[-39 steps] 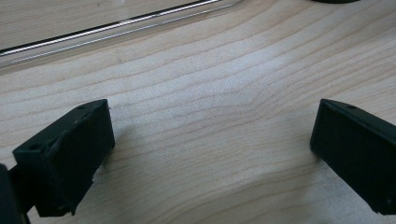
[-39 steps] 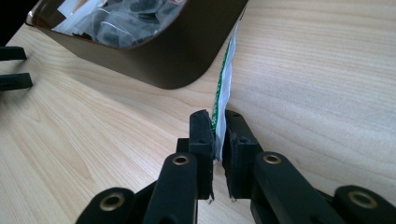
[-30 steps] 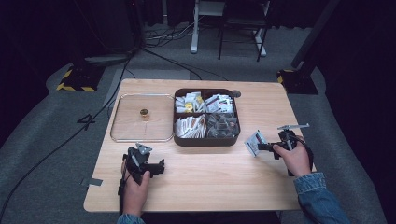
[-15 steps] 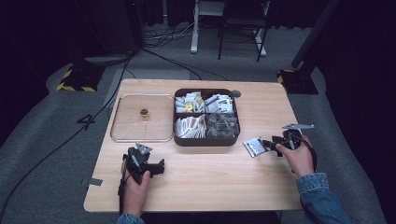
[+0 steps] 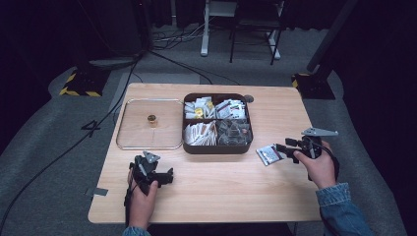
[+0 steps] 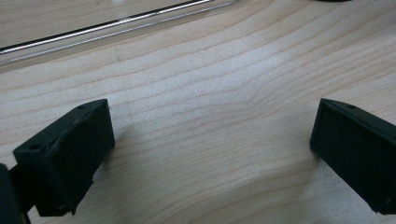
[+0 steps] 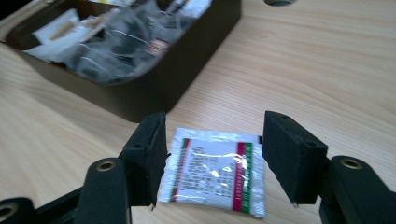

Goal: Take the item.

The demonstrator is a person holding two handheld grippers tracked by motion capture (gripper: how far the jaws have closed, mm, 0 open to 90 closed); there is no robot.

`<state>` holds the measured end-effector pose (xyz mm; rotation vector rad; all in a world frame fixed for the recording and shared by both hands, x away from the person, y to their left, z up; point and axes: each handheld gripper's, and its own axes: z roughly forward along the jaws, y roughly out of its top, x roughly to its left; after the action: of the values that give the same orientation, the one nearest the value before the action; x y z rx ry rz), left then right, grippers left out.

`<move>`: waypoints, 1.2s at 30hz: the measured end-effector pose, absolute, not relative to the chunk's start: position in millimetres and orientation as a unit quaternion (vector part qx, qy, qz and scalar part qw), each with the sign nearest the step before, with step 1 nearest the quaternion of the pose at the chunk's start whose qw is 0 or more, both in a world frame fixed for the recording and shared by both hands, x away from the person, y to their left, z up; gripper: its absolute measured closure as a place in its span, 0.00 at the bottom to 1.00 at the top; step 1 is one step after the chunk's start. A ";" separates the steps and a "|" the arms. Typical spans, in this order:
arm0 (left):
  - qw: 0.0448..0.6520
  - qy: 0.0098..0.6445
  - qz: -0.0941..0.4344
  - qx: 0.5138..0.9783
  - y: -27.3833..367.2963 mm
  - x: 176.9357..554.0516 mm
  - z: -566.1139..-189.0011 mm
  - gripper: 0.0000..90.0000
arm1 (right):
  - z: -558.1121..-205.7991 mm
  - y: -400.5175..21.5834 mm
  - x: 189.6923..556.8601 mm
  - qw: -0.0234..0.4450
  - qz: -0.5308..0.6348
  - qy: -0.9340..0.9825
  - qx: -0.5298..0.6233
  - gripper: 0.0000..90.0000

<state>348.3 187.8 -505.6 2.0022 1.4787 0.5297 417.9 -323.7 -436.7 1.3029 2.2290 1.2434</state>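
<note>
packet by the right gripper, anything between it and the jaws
Nothing visible. The packet lies flat on the table, beside the brown box, with the right gripper open around it; only bare gaps separate the jaws from its edges.

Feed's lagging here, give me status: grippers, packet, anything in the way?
Right gripper open, jaws just opened, packet lying flat on table between them. Left gripper open, empty. Box close by.

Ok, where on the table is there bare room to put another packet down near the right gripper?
Bare wood runs along the near edge of the table, between the left gripper and the right gripper. More lies right of the brown box, beyond the packet. It is crowded inside the box and tight between it and the tray.
</note>
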 end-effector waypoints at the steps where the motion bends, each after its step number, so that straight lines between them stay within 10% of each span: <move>1: 0.293 0.555 0.201 0.752 187.9 348.1 -505.6 0.00 | -433.4 -321.1 415.4 0.135 0.433 0.773 0.443 0.46; 19: 0.294 0.553 0.199 0.753 187.5 348.3 -505.6 0.00 | -403.2 -276.0 372.9 0.092 0.439 0.827 0.339 0.46; 36: 0.294 0.555 0.198 0.752 186.8 349.4 -505.6 0.00 | -455.3 -239.0 351.4 0.073 0.428 0.857 0.277 0.46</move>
<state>349.4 186.8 -505.6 2.0027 1.4781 0.5266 351.4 -239.0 -455.3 0.8304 2.5741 1.2866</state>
